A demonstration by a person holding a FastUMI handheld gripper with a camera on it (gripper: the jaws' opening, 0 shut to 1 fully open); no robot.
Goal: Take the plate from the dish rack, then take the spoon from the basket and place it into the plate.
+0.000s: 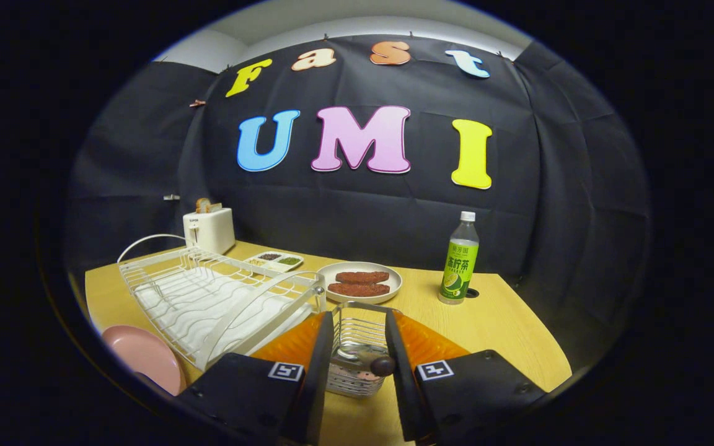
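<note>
Reaching with my hand-held gripper [360, 365] over the small wire-mesh basket [357, 353] for the spoon.

My two black fingers stood parted on either side of the basket, with the dark-handled spoon [366, 359] lying between them; whether either pad touched it I could not tell, so I counted the grip as released. The round pink plate [146, 356] lay flat on the pale wooden worktop [493, 322], just beside the white wire dish rack [214, 297] and well off to my left, so the plate step looked done. I judged the main risk to be my fingers closing on the basket's wires as well as the spoon, dragging or tipping the light basket. A grasp on the rounded handle end alone could also let the spoon swing and slip before reaching the plate.
</note>
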